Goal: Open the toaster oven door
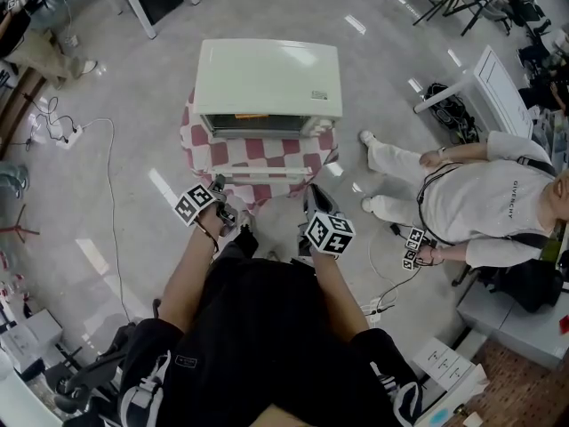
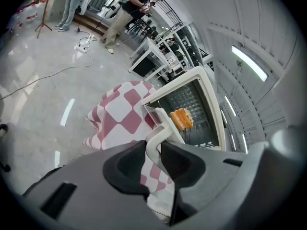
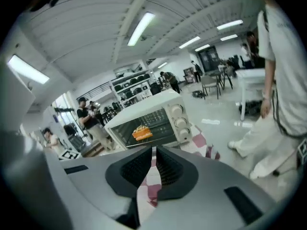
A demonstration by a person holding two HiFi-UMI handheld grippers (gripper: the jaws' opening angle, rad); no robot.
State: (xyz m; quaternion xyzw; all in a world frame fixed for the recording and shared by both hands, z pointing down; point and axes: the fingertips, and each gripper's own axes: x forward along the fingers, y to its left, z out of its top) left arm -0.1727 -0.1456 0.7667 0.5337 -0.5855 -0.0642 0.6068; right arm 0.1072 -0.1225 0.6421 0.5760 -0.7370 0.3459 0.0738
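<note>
Toaster oven door [image 1: 263,169] down, left gripper [image 2: 154,157] clamped on its handle [image 2: 159,134].
Right gripper [image 3: 153,153] clenched, empty; we judge only letting go remains.

Lab or open workshop hall, not a home. Wide polished grey floor [image 1: 133,149], crossed at left by a cable [image 1: 109,185] to a power strip [image 1: 69,137]. Tripod [image 1: 18,229] at far left, white desks [image 1: 133,3] upper left. In the right gripper view, strip lights [image 3: 141,28] on a ribbed ceiling [image 3: 86,42], stocked racks [image 3: 127,86] at centre, people [image 3: 91,119] standing about at left.
</note>
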